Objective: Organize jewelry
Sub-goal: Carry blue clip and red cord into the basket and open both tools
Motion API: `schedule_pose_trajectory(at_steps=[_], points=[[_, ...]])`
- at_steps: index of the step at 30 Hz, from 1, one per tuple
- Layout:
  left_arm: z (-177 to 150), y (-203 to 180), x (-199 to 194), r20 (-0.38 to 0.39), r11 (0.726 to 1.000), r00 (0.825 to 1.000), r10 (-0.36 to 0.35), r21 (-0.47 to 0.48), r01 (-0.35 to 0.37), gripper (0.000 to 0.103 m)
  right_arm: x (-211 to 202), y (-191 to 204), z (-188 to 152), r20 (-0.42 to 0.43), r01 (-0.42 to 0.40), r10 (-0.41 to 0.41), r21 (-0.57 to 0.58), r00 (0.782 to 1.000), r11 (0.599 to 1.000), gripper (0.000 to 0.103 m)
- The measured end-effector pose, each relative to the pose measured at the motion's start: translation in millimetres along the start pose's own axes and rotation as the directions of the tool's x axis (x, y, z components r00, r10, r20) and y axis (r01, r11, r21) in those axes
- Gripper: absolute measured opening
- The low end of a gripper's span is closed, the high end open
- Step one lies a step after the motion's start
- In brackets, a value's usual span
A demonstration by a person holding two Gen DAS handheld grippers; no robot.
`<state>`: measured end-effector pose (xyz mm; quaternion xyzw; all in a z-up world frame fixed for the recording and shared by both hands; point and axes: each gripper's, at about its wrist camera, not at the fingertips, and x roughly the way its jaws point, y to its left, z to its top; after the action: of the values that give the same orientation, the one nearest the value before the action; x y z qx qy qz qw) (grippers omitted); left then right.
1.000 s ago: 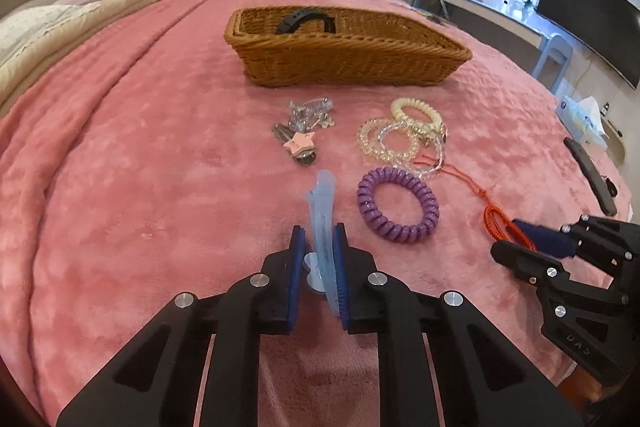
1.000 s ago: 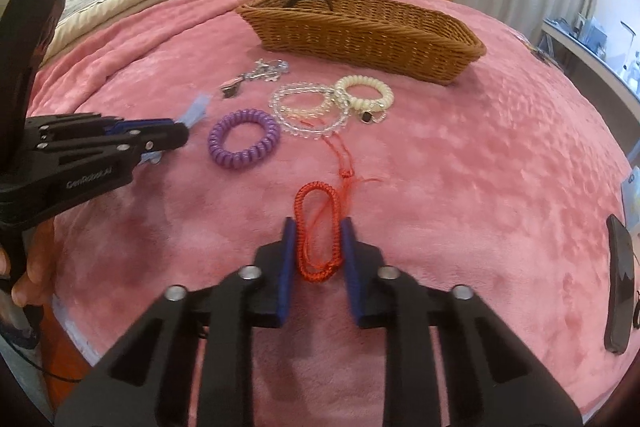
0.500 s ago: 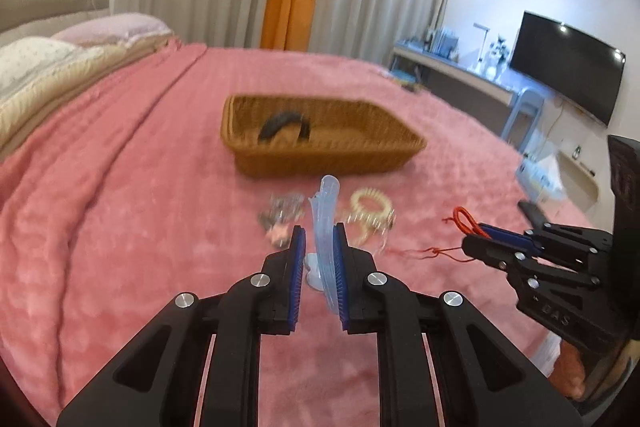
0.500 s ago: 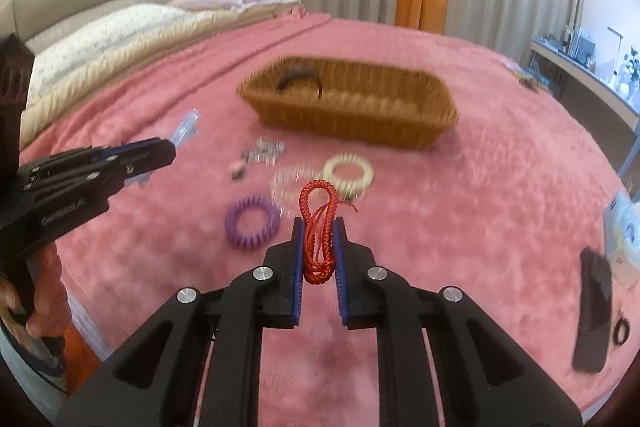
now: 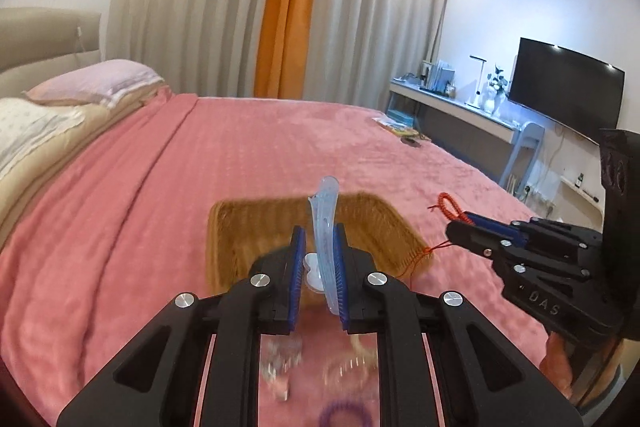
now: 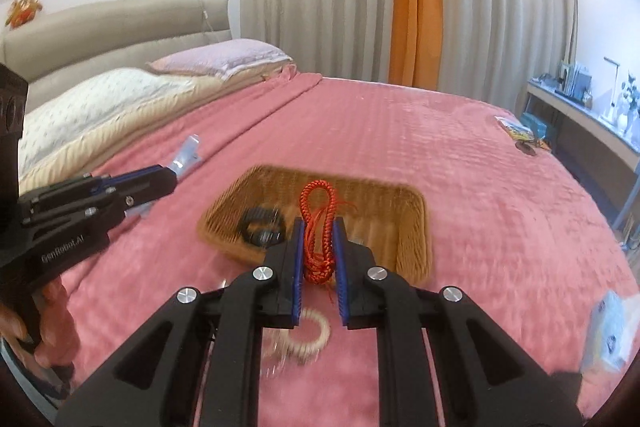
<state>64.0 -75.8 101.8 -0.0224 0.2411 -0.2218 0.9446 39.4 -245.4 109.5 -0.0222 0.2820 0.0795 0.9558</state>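
The left claw (image 5: 319, 259) grips a clear blue hair clip (image 5: 325, 227); the right claw (image 6: 318, 259) grips a red cord (image 6: 318, 227). The wicker basket (image 6: 412, 227) lies just ahead, below both. Best release each over its middle.

Wicker basket (image 5: 256, 227): motion-blurred. Loose bracelets (image 5: 348, 371) behind left tongs (image 5: 319, 259): smeared, partly hidden. Purple coil (image 5: 344, 418): cut off.
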Motion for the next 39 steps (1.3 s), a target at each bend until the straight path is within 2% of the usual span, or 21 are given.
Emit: schedule_pose_trajectory(at_steps=[3, 7, 13, 18, 22, 28, 30, 31, 33, 34, 35, 37, 39], points=[[9.8, -2.6, 29.0, 0.002, 1.000, 1.000, -0.007, 0.006, 0.007, 0.013, 30.5, -17.3, 11.6, -0.014, -0.024, 0.024, 0.038, 1.000, 0.999, 0.012], [14.1, -3.1, 68.9, -0.025, 1.000, 0.999, -0.020, -0.014, 0.020, 0.013, 80.6, -37.4, 13.9, -0.081, -0.032, 0.039, 0.089, 0.996, 0.996, 0.012], [-5.6, 2.3, 123.5, -0.109, 0.999, 0.993, -0.036, -0.035, 0.032, 0.013, 133.3, -57.2, -4.2, -0.161, -0.025, 0.049, 0.149, 0.986, 0.989, 0.012], [-22.2, 4.4, 152.8, -0.186, 0.999, 0.982, -0.037, -0.032, 0.032, 0.013, 153.7, -61.0, -20.6, -0.214, -0.027, 0.063, 0.164, 0.975, 0.986, 0.012], [-27.4, 0.6, 159.3, -0.215, 0.999, 0.976, -0.045, -0.017, 0.043, 0.013, 162.4, -63.2, -28.3, -0.253, -0.014, 0.057, 0.171, 0.966, 0.985, 0.012], [-34.2, 1.1, 166.1, -0.243, 0.998, 0.968, -0.059, -0.015, 0.057, 0.013, 160.0, -63.0, -28.1, -0.253, -0.008, 0.050, 0.167, 0.966, 0.986, 0.013], [-34.8, 3.4, 166.7, -0.244, 0.997, 0.967, -0.072, -0.025, 0.067, 0.013, 157.4, -65.2, -27.7, -0.251, -0.010, 0.055, 0.176, 0.967, 0.984, 0.016], [-34.1, 3.9, 166.4, -0.246, 0.997, 0.966, -0.082, -0.032, 0.076, 0.014, 155.7, -66.9, -27.4, -0.246, -0.014, 0.059, 0.180, 0.967, 0.983, 0.022], [-33.9, 6.1, 163.8, -0.242, 0.995, 0.965, -0.100, -0.049, 0.090, 0.021, 152.3, -69.2, -26.8, -0.233, -0.018, 0.061, 0.185, 0.971, 0.983, 0.042], [-33.3, 6.6, 161.6, -0.235, 0.994, 0.966, -0.109, -0.055, 0.099, 0.030, 148.8, -69.6, -26.0, -0.218, -0.015, 0.056, 0.185, 0.974, 0.983, 0.055], [-32.6, 6.6, 159.5, -0.228, 0.993, 0.967, -0.116, -0.058, 0.106, 0.040, 146.4, -69.4, -24.9, -0.210, -0.017, 0.056, 0.183, 0.976, 0.983, 0.056], [-30.8, 6.5, 151.7, -0.200, 0.992, 0.972, -0.120, -0.063, 0.110, 0.052, 140.2, -69.9, -22.5, -0.195, -0.021, 0.057, 0.186, 0.979, 0.982, 0.056], [-27.6, 7.1, 137.5, -0.153, 0.990, 0.979, -0.137, -0.067, 0.128, 0.058, 132.5, -71.0, -20.7, -0.178, -0.027, 0.063, 0.194, 0.982, 0.981, 0.056]])
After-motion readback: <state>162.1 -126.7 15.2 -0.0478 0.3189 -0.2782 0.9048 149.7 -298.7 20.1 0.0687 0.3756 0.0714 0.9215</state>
